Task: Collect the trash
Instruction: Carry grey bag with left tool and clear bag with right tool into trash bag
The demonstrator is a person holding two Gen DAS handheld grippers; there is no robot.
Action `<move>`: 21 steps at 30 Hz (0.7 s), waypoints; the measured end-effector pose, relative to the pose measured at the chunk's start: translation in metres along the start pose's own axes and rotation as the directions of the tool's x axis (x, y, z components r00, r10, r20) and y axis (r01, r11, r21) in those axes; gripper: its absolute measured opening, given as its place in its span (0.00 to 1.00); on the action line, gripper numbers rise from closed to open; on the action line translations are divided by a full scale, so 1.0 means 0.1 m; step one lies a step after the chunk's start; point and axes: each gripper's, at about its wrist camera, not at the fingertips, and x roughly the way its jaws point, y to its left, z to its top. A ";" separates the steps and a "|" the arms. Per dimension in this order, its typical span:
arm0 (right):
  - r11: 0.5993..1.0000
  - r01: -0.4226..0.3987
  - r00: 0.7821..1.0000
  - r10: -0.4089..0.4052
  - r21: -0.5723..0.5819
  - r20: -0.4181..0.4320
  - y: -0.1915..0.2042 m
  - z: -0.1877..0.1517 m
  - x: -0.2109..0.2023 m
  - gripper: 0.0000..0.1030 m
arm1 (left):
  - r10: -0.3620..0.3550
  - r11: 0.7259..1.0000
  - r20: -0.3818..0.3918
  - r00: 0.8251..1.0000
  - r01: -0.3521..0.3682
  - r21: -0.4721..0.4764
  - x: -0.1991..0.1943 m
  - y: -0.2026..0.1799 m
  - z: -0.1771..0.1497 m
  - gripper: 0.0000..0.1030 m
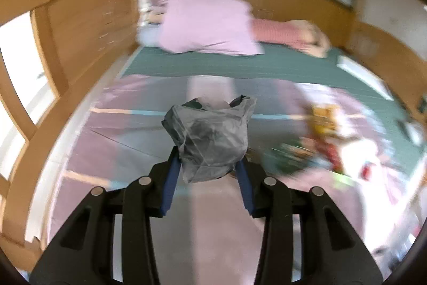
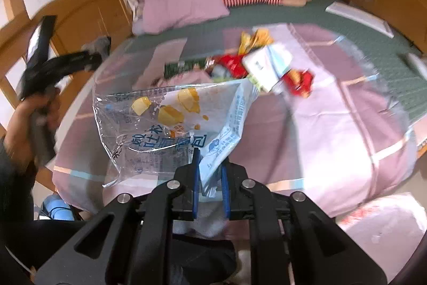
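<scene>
Plastic film is the material in both grips. Left hand-held gripper is clamped on a crumpled grey plastic bag, held clear above the pink bedspread. Right hand-held gripper pinches the lower edge of a clear printed bread bag, which hangs over the bedspread in front of the remaining wrappers on the bed

Handling, as a judgement: both bags are very light, limp and slippery. Film will slide out of a shallow pinch, so take hold of a bunched fold or a doubled edge, well between the pads, not a single loose layer. The bread bag is wide and will swing and catch air

Hard to make out: the left wrist view is motion-blurred, so the wrappers there are only coloured smears. Contents of the grey bag cannot be told. The right gripper's pad contact is partly covered by the film itself
</scene>
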 end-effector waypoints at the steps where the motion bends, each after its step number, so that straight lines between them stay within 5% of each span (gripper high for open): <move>1: 1.000 0.006 1.000 -0.006 -0.009 0.026 -0.03 -0.02 -0.17 0.14 | -0.032 0.999 0.019 0.999 0.032 0.003 -0.23 -0.15 -0.07 0.40; 13: 0.983 0.178 0.975 -0.181 0.035 0.125 -0.86 -0.55 -1.35 0.14 | -0.199 0.963 0.018 0.980 0.192 0.192 -1.44 -1.42 -0.69 0.40; 21: 0.974 0.213 0.971 -0.220 0.081 0.092 -1.38 -0.89 -1.64 0.14 | -0.367 0.887 -0.096 0.925 0.379 0.263 -1.74 -2.09 -1.19 0.41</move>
